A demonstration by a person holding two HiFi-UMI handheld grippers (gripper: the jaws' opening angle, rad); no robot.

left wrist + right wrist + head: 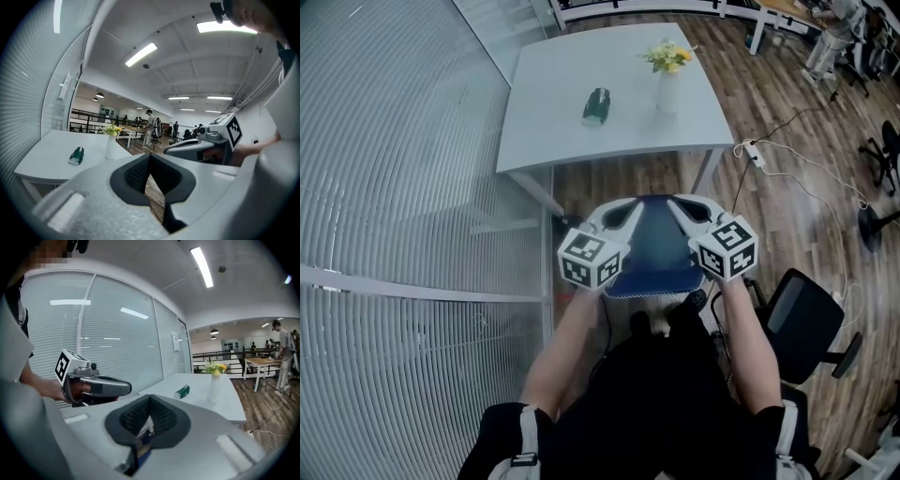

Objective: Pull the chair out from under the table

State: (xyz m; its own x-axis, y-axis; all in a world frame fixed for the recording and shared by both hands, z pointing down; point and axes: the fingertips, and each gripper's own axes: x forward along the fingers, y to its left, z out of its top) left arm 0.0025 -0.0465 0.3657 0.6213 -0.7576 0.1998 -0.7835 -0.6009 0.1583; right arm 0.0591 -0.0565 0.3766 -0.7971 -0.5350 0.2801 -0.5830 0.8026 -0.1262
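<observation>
Chair: blue chair (654, 251), on the wood floor (787, 206) directly in front of the person, on the near side of the table; its far edge looks clear of the table's front edge.
Left gripper: left gripper (623, 217) sits over the chair's left upper corner. In the left gripper view its dark pads meet at the tips with nothing between them, and floorboards show through the slot below.
Right gripper: right gripper (689, 212) sits over the chair's right upper corner. Its jaws are closed too, pads together; a sliver of blue shows in the slot under the pads, and I cannot tell whether it is pinched.
Contact: whether either gripper touches the chair is unclear from above.
Marker cubes: left cube (592, 260) and right cube (727, 247), flanking the chair's near corners.
Table: white table (572, 103) beyond the chair, one side against the glass partition.
On table: white vase of yellow flowers (667, 89) near the right side; small green object (597, 106) lying to its left, apart from it.
Left of scene: glass partition with blinds (394, 187).
Right of scene: black office chair (806, 323) beside the person; power strip with cable (754, 153) on the floor by the table's right leg.
Background: people standing at desks, far off.
</observation>
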